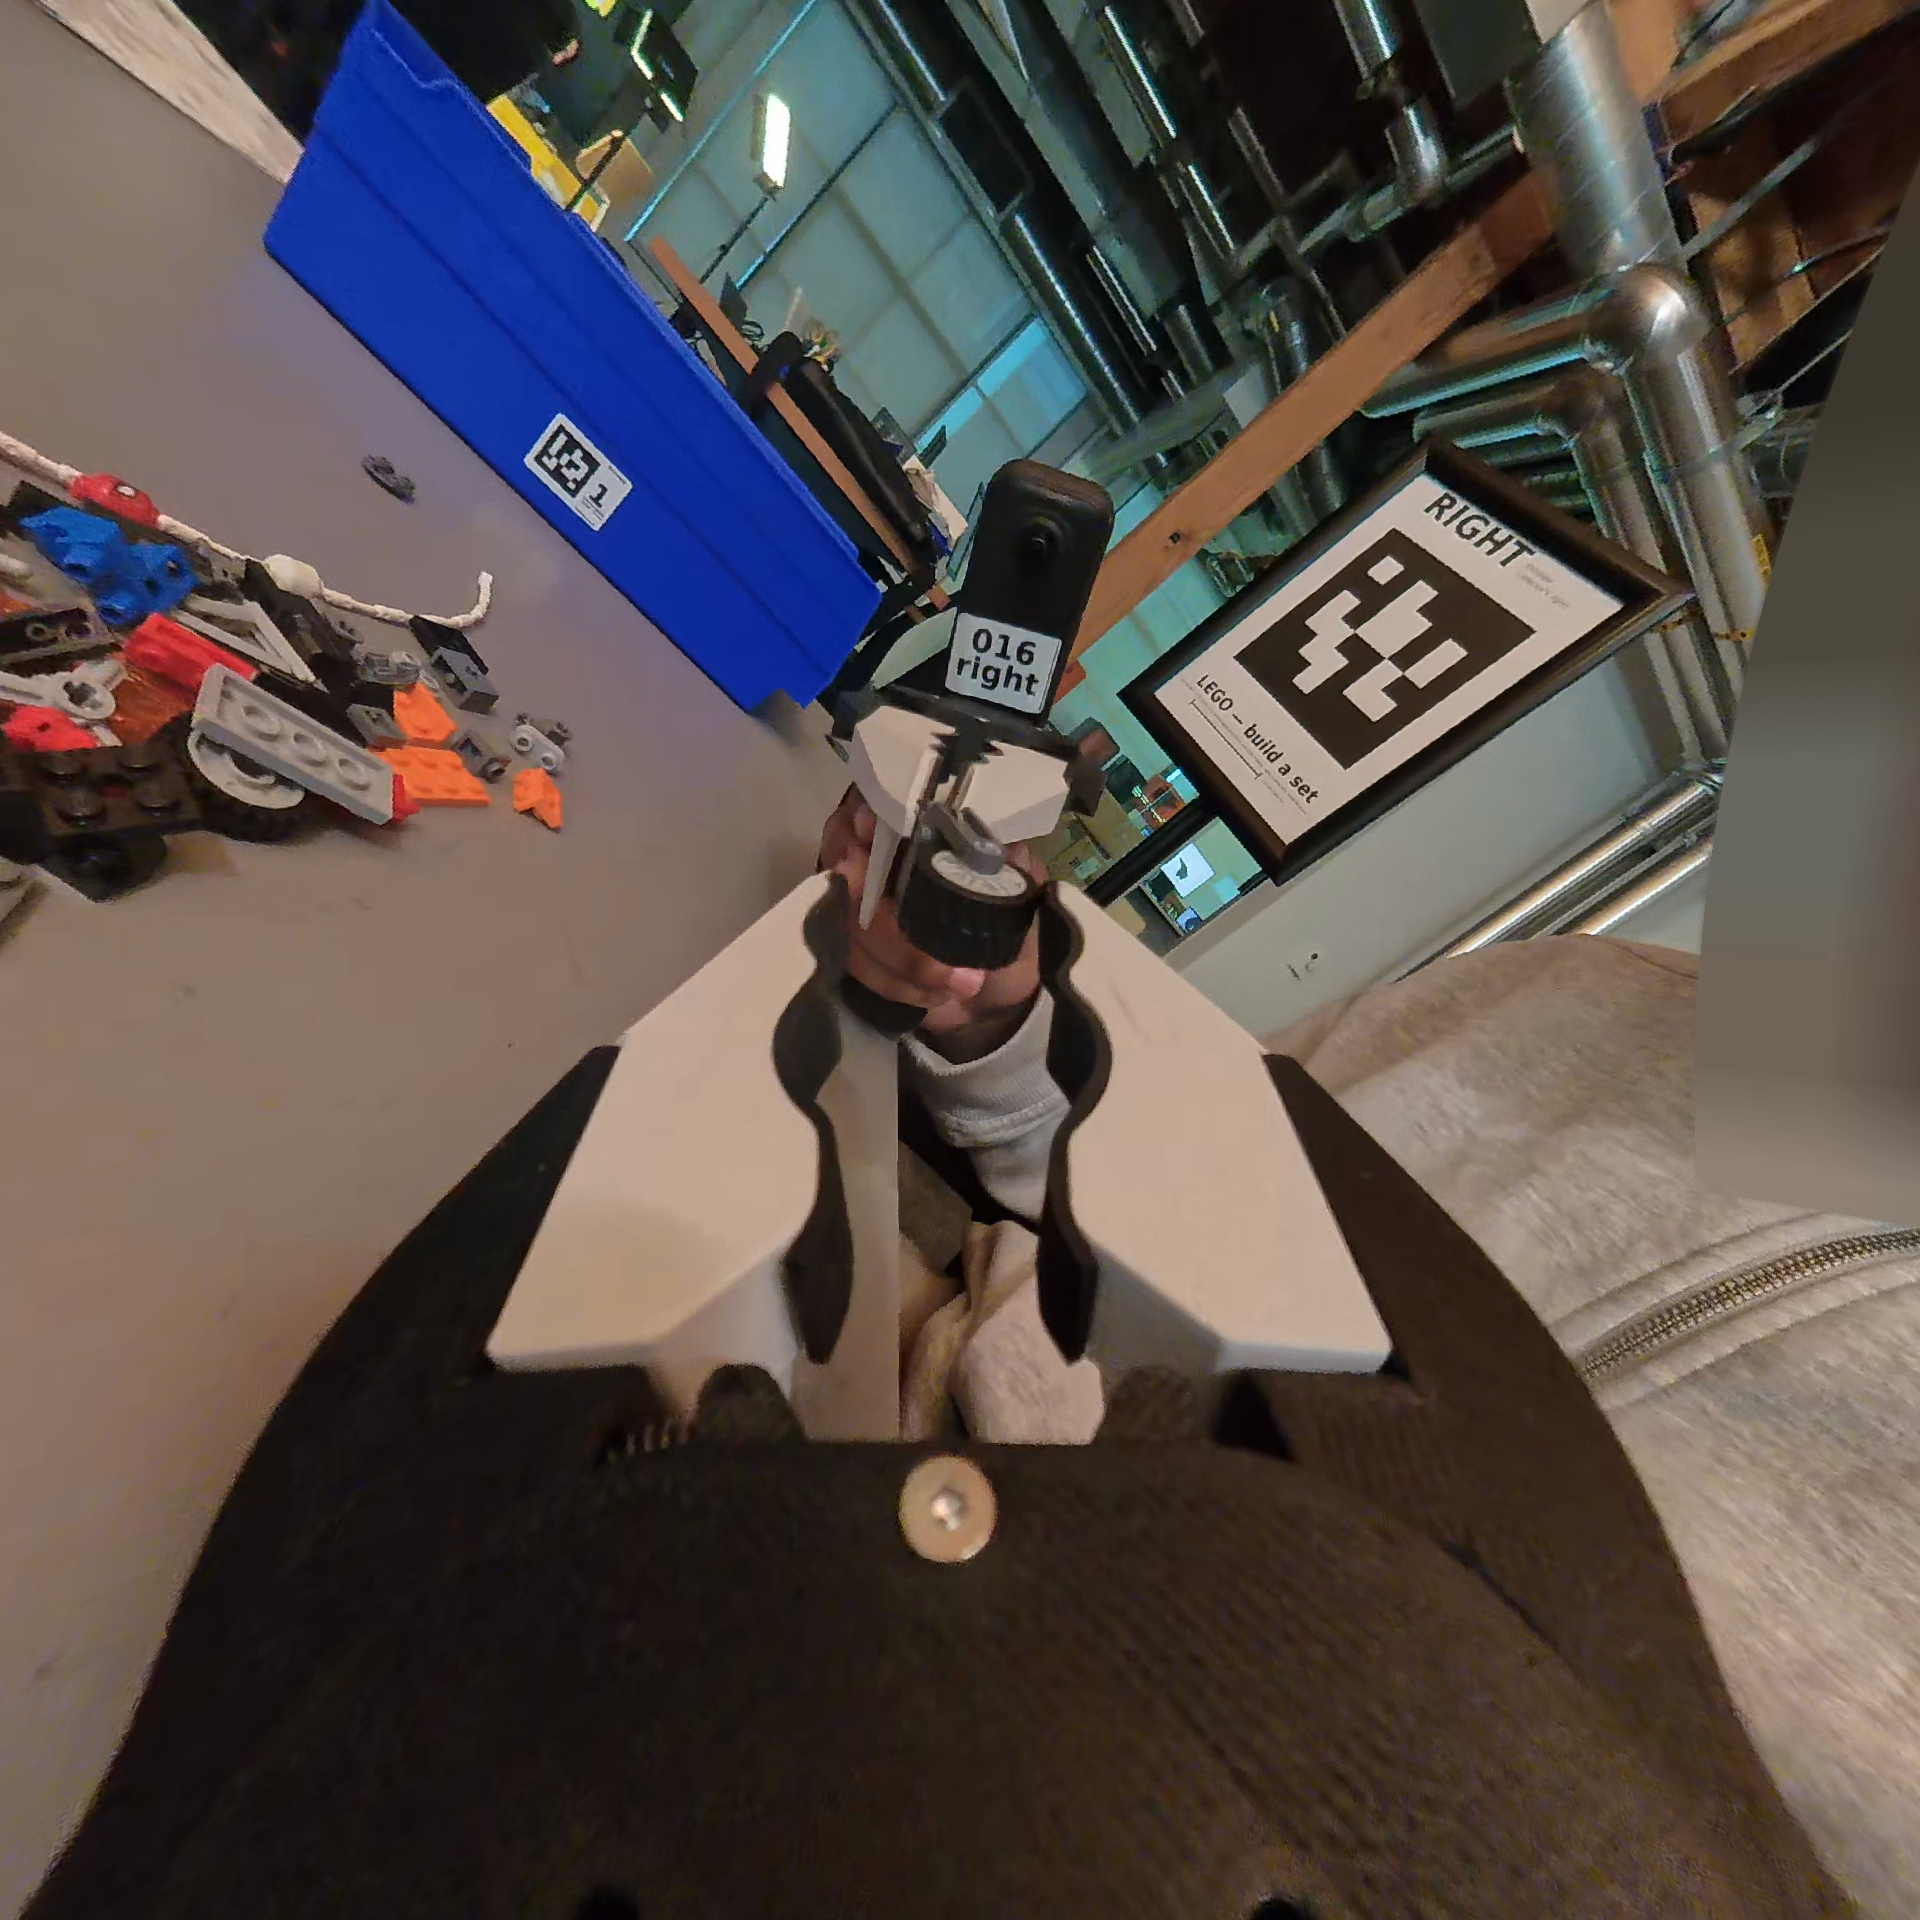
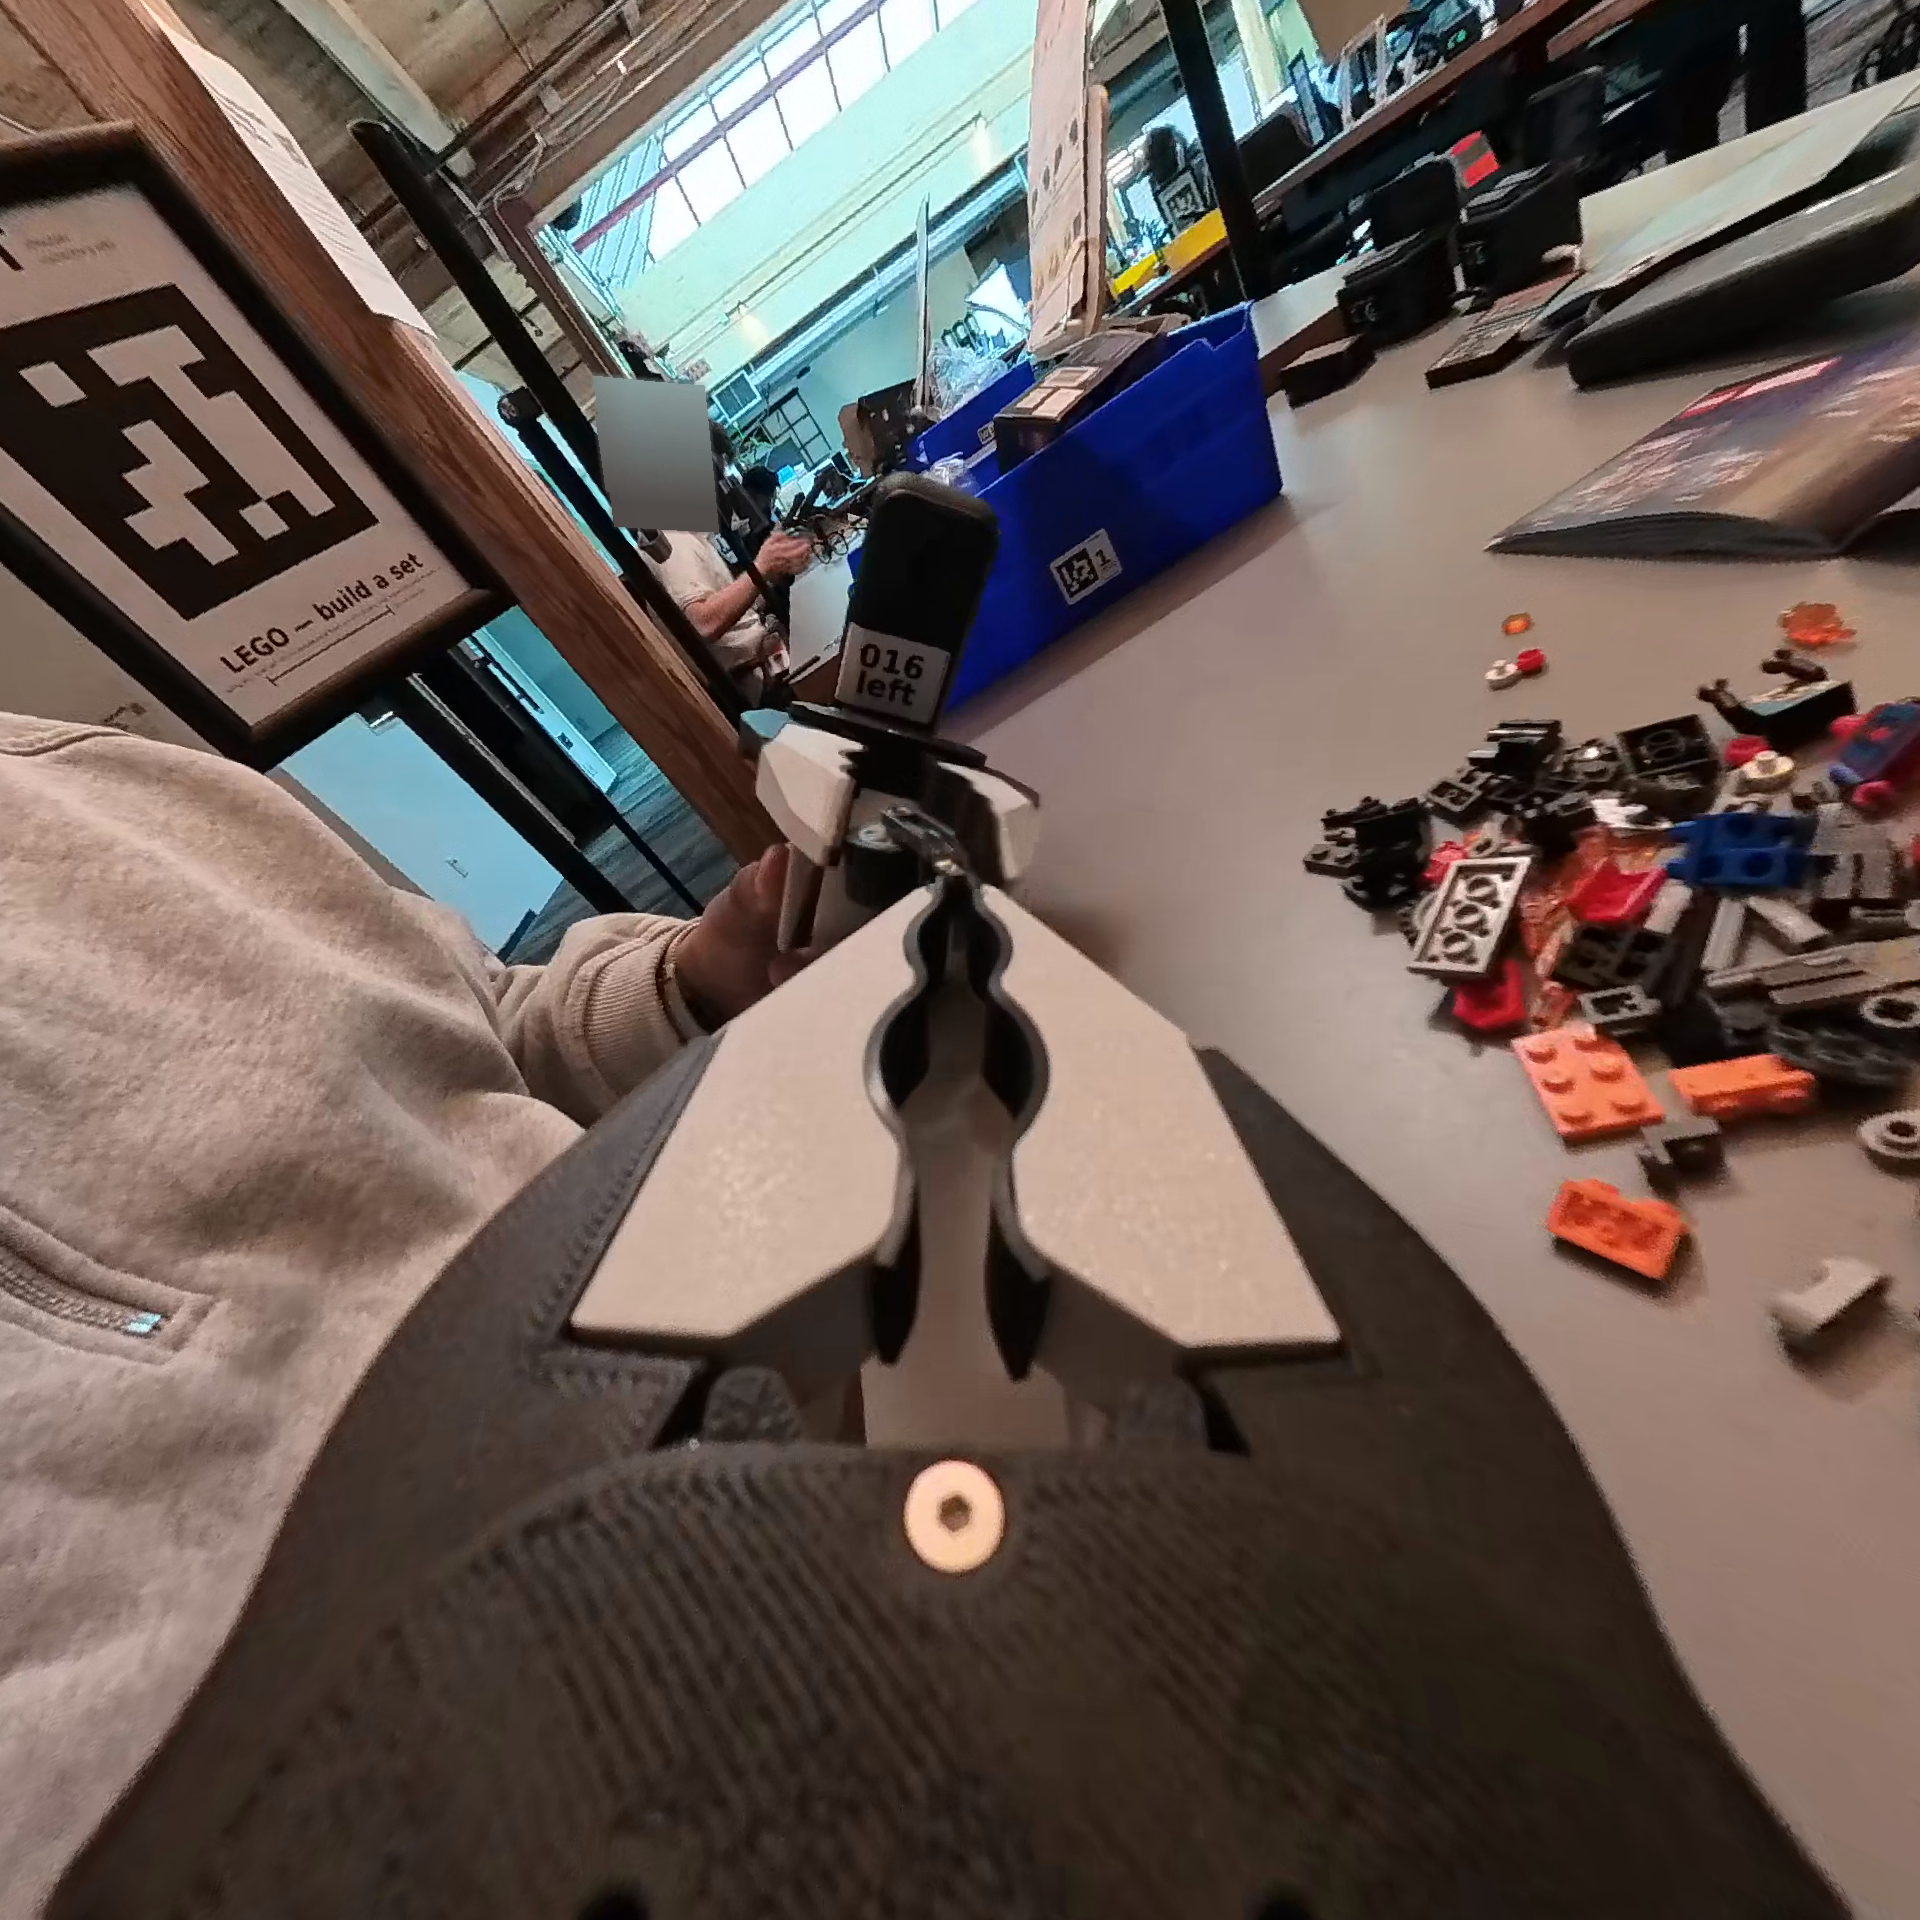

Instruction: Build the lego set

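Grippers facing, wheel piece between them

Your right gripper [image 1: 961,831] pinches a black wheel assembly [image 1: 961,914]; left gripper [image 1: 935,935] fingers slightly spread around it. Keep tips aligned. Loose bricks [image 2: 1662,935] lie right on the worktop [image 2: 1195,727].

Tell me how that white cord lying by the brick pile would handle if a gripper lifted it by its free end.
The white cord curves loosely on the grey table, so it is probably floppy and would droop. It looks thin, likely light. Its far stretch runs among the bricks, so it may snag or drag pieces.
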The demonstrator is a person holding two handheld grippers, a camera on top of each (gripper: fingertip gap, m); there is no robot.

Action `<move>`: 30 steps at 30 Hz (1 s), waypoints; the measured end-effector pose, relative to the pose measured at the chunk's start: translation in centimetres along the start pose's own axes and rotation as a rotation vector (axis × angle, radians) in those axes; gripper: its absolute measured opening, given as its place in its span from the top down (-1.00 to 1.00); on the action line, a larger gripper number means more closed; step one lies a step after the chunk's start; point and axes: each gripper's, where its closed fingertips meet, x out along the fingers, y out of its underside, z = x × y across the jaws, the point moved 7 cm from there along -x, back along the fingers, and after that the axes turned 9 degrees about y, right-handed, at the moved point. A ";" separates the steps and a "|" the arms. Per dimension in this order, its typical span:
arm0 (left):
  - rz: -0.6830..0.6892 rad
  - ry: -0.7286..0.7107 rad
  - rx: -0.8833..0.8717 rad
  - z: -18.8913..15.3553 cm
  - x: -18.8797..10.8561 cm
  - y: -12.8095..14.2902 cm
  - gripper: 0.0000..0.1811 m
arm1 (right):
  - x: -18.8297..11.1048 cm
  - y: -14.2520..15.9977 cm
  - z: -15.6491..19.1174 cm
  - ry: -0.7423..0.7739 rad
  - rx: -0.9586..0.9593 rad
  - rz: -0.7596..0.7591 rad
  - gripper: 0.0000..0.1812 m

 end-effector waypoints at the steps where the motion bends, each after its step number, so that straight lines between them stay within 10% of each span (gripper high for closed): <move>1: 0.003 0.009 0.005 -0.1 0.0 0.0 0.72 | 0.1 0.0 0.0 0.008 0.000 0.003 1.00; 30: 0.047 0.112 0.049 -1.3 0.3 0.4 0.75 | -0.2 -0.3 -0.3 -0.063 0.102 -0.065 0.76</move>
